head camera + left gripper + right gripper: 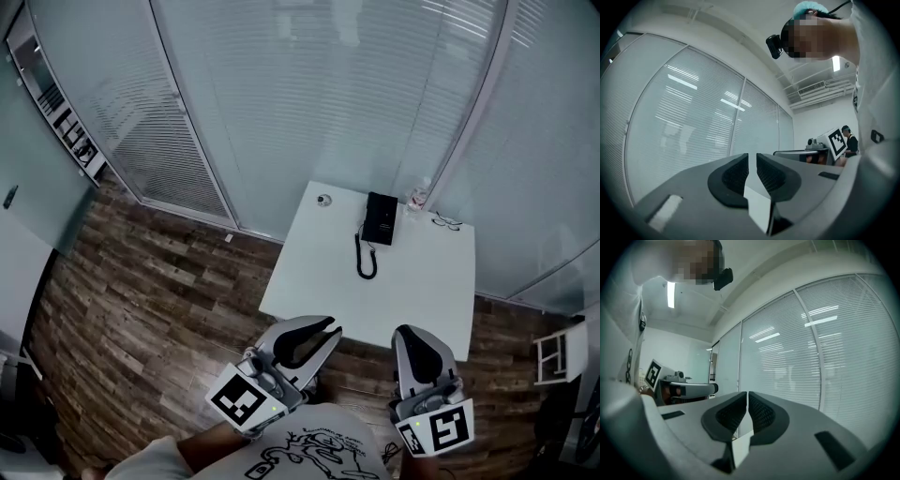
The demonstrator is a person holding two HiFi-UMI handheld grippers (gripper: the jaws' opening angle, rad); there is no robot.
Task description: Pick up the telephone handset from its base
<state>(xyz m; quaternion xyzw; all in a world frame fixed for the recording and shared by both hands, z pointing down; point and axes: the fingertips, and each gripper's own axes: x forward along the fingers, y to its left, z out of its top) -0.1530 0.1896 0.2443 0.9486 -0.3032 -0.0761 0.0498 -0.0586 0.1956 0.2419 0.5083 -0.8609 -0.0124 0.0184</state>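
Far back on the tabletop [412, 291] sits the telephone [380, 217] (handset docked). Left gripper [326, 329] and right gripper [411, 332] are both nearly closed and empty.

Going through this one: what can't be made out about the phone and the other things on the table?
- Telephone: shown in the head view only, too small to tell its parts apart. Both gripper views face the blinds instead.
- Round thing and clear item at the far edge of the table: head view, too small to identify.
- Glasses-like thing: head view, too small to be sure.
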